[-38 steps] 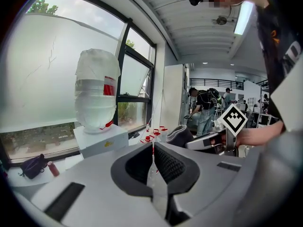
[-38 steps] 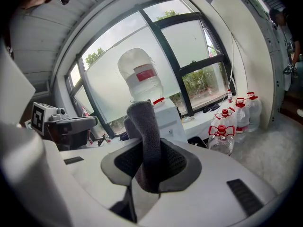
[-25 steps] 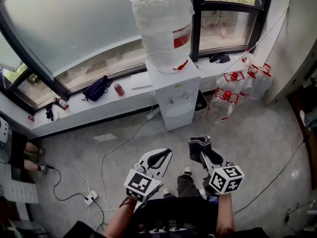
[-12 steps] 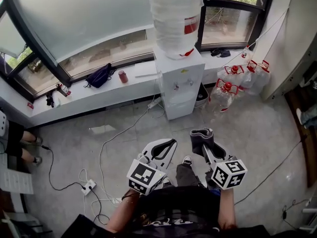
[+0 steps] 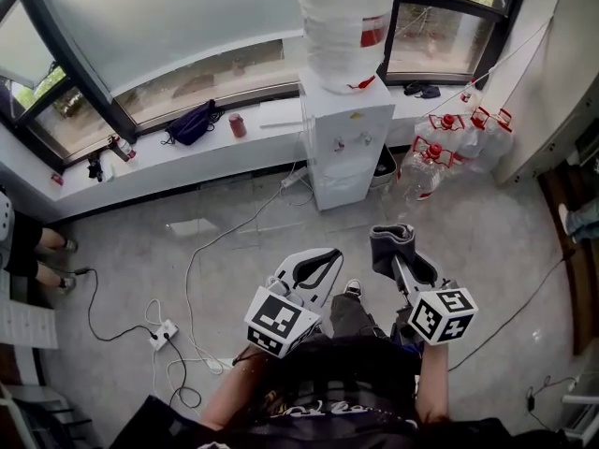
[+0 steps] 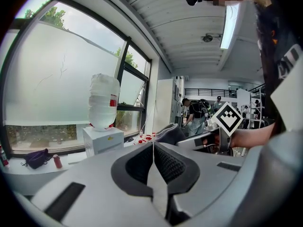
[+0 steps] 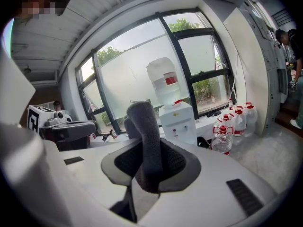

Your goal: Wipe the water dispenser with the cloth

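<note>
- Since a second ago the head view has swung. The water dispenser (image 5: 348,148) now sits higher, toward 1 o'clock, its big bottle (image 5: 344,17) gets cut by the top edge, and both grippers ride a touch lower.
- Head view: there's a red label on the bottle and a small yellow sticker on the dispenser's front, both way too small to read. The left gripper (image 5: 318,260) is at 6 o'clock. The right gripper (image 5: 393,241) is just beside it at 5 o'clock, with the grey cloth (image 5: 388,251) poking out of its tip. Both are well apart from the dispenser. Spare bottles (image 5: 423,174) with red caps stand on the floor at 2 o'clock.
- Left gripper view: the jaws are pressed flat together with nothing between them. The dispenser is off at 9 o'clock by the window, and the right gripper's marker cube (image 6: 230,118) shows black-and-white squares at 3 o'clock.
- Right gripper view: the jaws are clamped on the cloth, which stands up between them as a folded loop. The dispenser is at 12 o'clock behind the cloth, nowhere near touching. Its label print is still unreadable.
</note>
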`<state>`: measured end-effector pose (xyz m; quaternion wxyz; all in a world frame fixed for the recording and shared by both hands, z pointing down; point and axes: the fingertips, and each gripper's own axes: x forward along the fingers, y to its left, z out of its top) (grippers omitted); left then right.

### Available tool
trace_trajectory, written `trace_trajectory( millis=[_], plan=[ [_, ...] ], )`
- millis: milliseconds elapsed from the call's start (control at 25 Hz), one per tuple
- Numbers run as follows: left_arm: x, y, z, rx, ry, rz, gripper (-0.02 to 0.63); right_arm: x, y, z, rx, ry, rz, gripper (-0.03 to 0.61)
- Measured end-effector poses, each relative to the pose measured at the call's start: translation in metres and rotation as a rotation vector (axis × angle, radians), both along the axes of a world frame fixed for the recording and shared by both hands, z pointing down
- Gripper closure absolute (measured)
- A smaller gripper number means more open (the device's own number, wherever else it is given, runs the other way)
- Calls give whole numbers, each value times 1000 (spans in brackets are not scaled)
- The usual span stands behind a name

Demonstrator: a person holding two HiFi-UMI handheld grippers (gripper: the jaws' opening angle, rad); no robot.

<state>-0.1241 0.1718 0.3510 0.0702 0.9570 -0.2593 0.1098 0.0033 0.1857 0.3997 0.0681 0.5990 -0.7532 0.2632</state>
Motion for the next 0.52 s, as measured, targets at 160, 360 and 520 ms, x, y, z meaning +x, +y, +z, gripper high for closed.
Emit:
trace_trajectory(
  millis=[160, 360, 520],
  plan=[
    [2, 4, 0, -1, 4, 7, 594, 6, 2, 3, -7, 12, 12, 472],
    [2, 11, 2, 3, -1, 11, 595, 14, 6, 4, 0, 7, 29, 472],
    [0, 9, 5, 3, -11, -1, 594, 20, 3, 3, 10, 12, 35, 472]
  ],
)
